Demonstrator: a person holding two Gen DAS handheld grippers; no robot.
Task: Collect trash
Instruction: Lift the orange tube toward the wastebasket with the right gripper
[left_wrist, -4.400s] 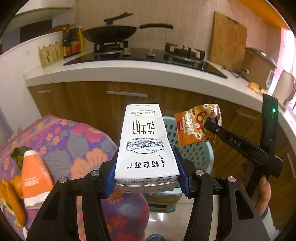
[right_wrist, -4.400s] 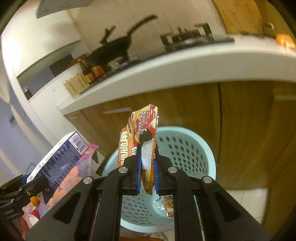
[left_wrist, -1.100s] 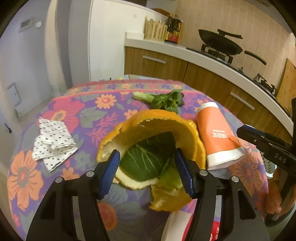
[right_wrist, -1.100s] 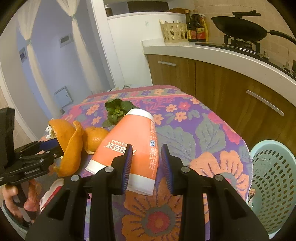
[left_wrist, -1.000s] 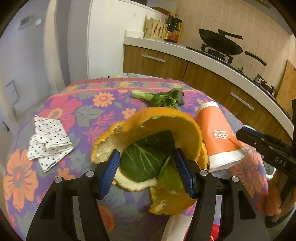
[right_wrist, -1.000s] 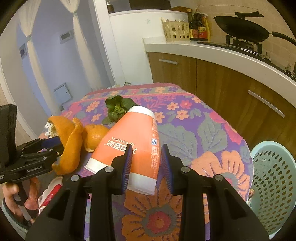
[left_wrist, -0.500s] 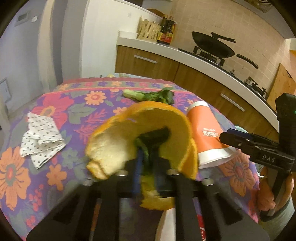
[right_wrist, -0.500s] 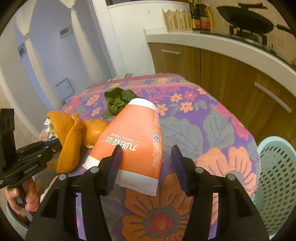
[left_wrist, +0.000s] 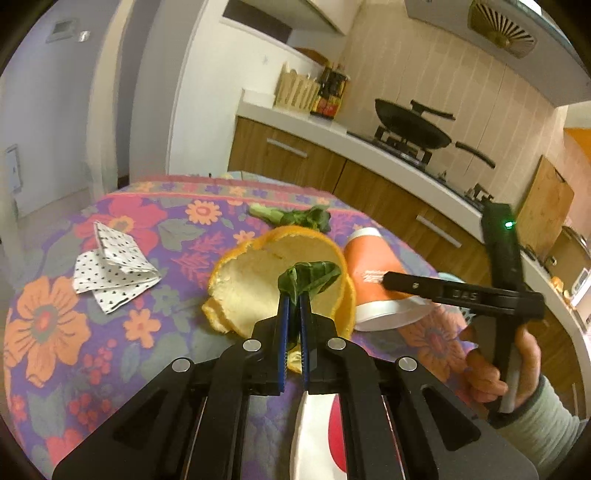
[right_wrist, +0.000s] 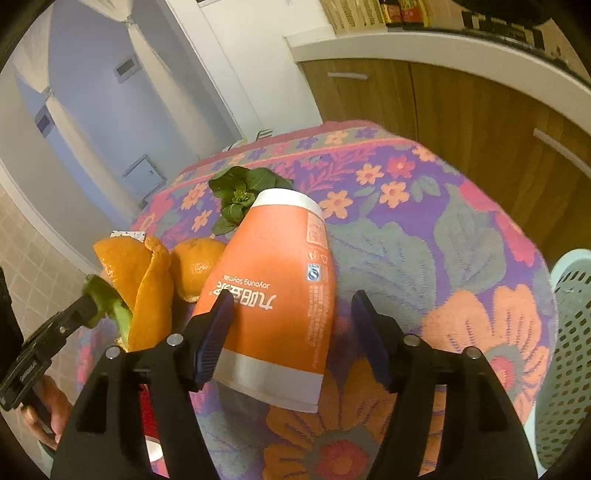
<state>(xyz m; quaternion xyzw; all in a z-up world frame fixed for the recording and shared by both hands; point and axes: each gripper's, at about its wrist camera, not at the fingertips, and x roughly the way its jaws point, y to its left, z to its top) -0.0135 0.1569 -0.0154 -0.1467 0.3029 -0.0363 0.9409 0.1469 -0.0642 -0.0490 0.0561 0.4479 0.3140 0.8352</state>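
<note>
My left gripper (left_wrist: 292, 301) is shut on a green vegetable leaf (left_wrist: 310, 275), held just in front of a curled orange peel (left_wrist: 251, 280) on the floral tablecloth (left_wrist: 55, 321). The leaf also shows in the right wrist view (right_wrist: 101, 295) beside the peel (right_wrist: 147, 291). My right gripper (right_wrist: 291, 306) is open, its jaws either side of an orange soymilk cup (right_wrist: 277, 284) that lies on its side. The cup shows in the left wrist view (left_wrist: 376, 277) too, under the right gripper's finger (left_wrist: 417, 286).
A dotted paper napkin (left_wrist: 110, 267) lies at the table's left. A leafy green sprig (left_wrist: 295, 216) lies beyond the peel. A piece of orange (right_wrist: 197, 264) sits by the cup. A pale blue basket (right_wrist: 569, 354) stands to the right of the table. A red-and-white wrapper (left_wrist: 317, 435) lies under my left gripper.
My left gripper has shut on the green leaf and lifted it a little out of the peel. My right gripper has opened wider around the orange cup and moved closer to it.
</note>
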